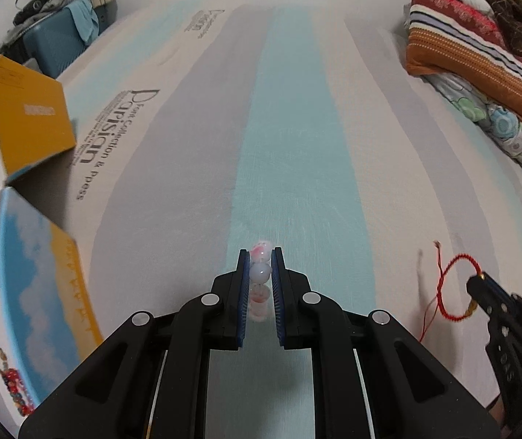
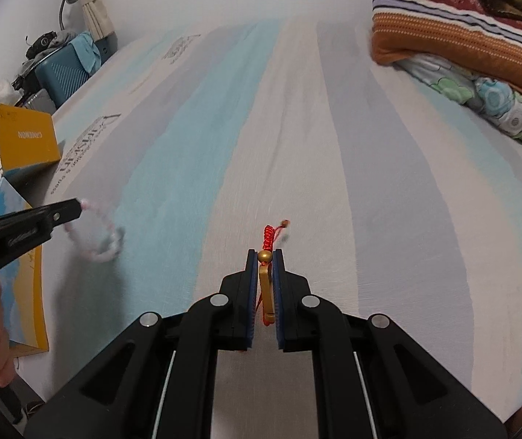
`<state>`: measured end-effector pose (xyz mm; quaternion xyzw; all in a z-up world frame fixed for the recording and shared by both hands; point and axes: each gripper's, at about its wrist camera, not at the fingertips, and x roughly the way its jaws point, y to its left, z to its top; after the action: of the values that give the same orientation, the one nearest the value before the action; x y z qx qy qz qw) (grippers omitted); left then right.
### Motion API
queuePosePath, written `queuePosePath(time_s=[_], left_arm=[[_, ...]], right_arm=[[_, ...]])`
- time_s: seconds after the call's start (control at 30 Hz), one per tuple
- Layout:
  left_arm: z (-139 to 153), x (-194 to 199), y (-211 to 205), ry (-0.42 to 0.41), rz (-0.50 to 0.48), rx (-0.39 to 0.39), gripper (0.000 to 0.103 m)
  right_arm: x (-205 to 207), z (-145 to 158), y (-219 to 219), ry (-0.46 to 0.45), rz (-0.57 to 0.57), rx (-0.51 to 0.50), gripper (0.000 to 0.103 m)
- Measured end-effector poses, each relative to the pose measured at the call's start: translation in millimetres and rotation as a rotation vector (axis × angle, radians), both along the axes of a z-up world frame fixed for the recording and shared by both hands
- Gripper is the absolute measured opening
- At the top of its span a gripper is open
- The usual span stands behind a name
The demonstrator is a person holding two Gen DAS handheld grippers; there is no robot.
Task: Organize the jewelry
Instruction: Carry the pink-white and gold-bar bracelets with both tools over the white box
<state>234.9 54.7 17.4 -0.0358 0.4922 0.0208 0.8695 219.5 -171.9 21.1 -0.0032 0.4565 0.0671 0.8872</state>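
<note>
Above the striped bed (image 1: 283, 128), the left claw (image 1: 261, 256) pinches a light, slippery bead bracelet (image 1: 260, 272) by its stiff beads, while at 3 o'clock the right claw (image 2: 264, 256) clamps a limp red cord bracelet (image 2: 266, 285) by its rigid gold bar.

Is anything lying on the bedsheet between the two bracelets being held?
No. In the right wrist view, only bare striped bedsheet lies between the pink-white bead bracelet in the left tongs and the red cord bracelet in the right tongs.
</note>
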Motion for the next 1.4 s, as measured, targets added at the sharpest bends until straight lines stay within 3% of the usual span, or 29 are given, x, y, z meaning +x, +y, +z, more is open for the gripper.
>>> queuePosePath(time_s=[0.67,1.1,1.4], left_arm=[[82.5,-91.6,24.5,-0.109,-0.018,0.001,0.011],[128.5,-163.3,100.7,-0.193,0.076,0.020,0.011],[132.0,-203.2,176.5,-0.190,0.207,0.035,0.011]], right_arm=[[-64.7,95.1,52.4,-0.141,0.050,0.000,0.007],[-101.7,130.7,148.9,-0.201,0.177,0.018,0.007],[-126.8,141.5,239.6,-0.218,0.313,0.037,0.007]])
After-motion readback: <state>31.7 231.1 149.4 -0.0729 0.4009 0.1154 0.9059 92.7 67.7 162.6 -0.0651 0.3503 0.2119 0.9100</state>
